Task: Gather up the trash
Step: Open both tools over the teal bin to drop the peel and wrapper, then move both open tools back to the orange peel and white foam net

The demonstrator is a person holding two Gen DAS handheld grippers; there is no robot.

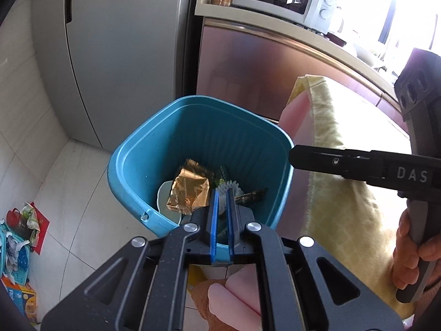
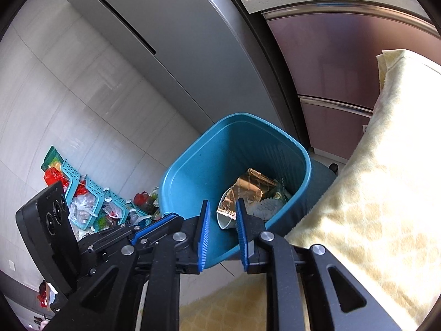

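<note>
Blue bin (image 1: pixel 132 165) below your grippers, gold wrapper (image 1: pixel 190 193) inside. Left gripper (image 1: pixel 222 207) nearly closed, empty; right gripper (image 2: pixel 222 218) parted, empty.

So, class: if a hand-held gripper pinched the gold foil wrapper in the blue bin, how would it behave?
The gold foil wrapper looks creased and flat, so probably floppy and very light. Its shiny surface may slip. Being already crumpled, it is unlikely to break.

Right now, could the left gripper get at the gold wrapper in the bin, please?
Probably yes: the left gripper hangs over the open blue bin, with the gold wrapper lying uncovered on top just below it. Its jaws are nearly shut and would need opening first.
</note>
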